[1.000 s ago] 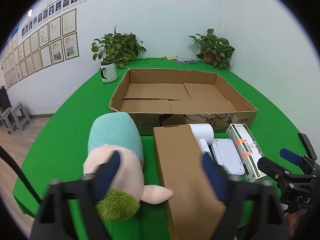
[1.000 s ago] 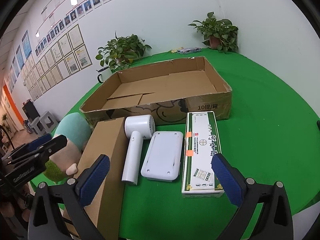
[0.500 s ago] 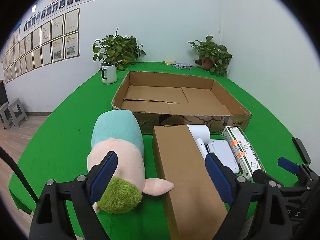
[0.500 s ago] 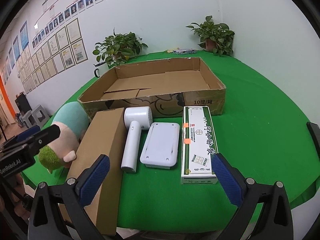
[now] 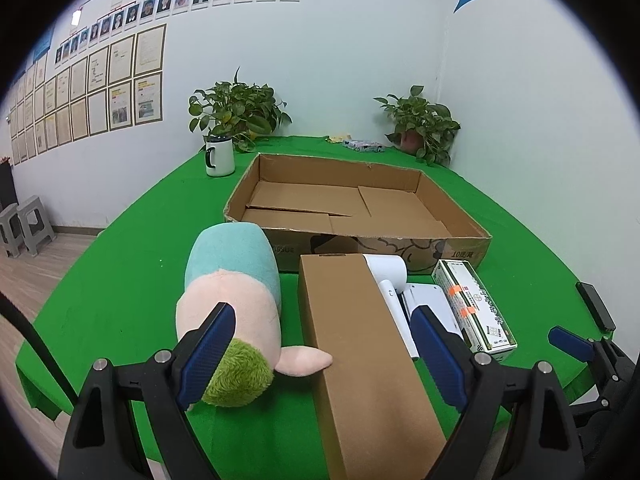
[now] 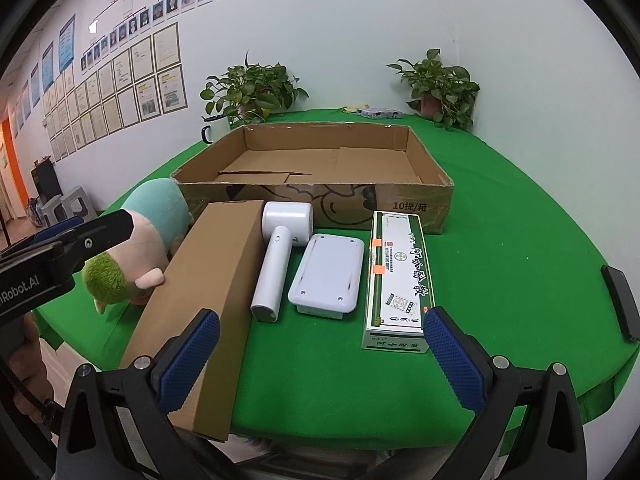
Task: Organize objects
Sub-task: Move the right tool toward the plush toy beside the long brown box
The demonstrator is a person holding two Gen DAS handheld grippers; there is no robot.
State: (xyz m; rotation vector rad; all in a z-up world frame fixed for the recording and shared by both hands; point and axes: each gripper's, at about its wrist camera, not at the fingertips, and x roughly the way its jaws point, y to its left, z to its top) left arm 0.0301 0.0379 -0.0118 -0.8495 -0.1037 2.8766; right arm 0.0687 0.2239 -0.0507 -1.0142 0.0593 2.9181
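A row of objects lies on the green table in front of a large open cardboard box (image 5: pixel 460 246) (image 6: pixel 416 204): a plush toy (image 5: pixel 232 292) (image 6: pixel 140 248), a long brown carton (image 5: pixel 360 344) (image 6: pixel 208 292), a white hair dryer (image 5: pixel 390 280) (image 6: pixel 280 256), a white flat device (image 6: pixel 328 272) (image 5: pixel 428 300) and a green-and-white box (image 6: pixel 400 280) (image 5: pixel 476 308). My left gripper (image 5: pixel 320 356) is open and empty, above the near end of the plush toy and brown carton. My right gripper (image 6: pixel 316 364) is open and empty, over the table's front edge.
A white mug (image 5: pixel 219 157) and two potted plants (image 5: pixel 236 110) (image 5: pixel 420 124) stand at the back of the table. A small patterned pack (image 5: pixel 362 145) lies at the back. Grey stools (image 5: pixel 24 226) stand on the floor at left. The left gripper shows in the right wrist view (image 6: pixel 68 248).
Both grippers have drawn back and risen from the table, so the objects look smaller and farther. Nothing on the table has moved.
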